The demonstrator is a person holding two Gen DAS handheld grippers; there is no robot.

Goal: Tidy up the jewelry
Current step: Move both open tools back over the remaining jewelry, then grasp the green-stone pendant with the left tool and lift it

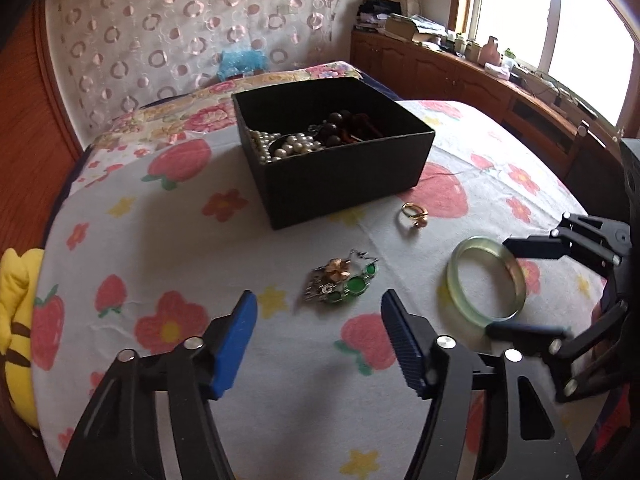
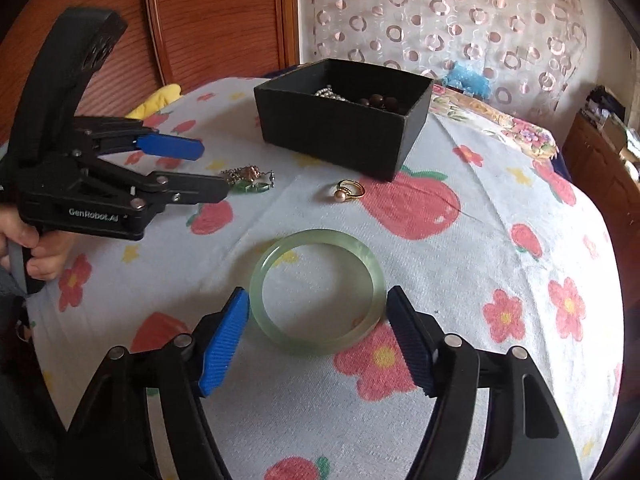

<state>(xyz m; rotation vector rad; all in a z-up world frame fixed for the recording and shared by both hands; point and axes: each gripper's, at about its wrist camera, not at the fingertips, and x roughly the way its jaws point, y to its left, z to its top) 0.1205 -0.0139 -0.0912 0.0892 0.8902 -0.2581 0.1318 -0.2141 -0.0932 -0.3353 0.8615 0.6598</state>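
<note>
White lettering "GenRobot.AI" runs along the black side of the left gripper (image 2: 208, 172), on the body just behind its jaw linkage, above the hand (image 2: 38, 252) holding it. Nothing else carries readable text.

Black square cardboard box (image 1: 336, 152) on floral bedsheet (image 1: 160, 248), holding pearl and dark bead strands. Near its front corner: gold ring (image 1: 415, 215). Further forward: green-stone chain tangle (image 1: 340, 280), between left gripper (image 1: 318, 312) blue pads, untouched. Pale-green jade bangle (image 1: 486, 278) right of box, between right gripper (image 1: 516, 288) fingers.
</note>
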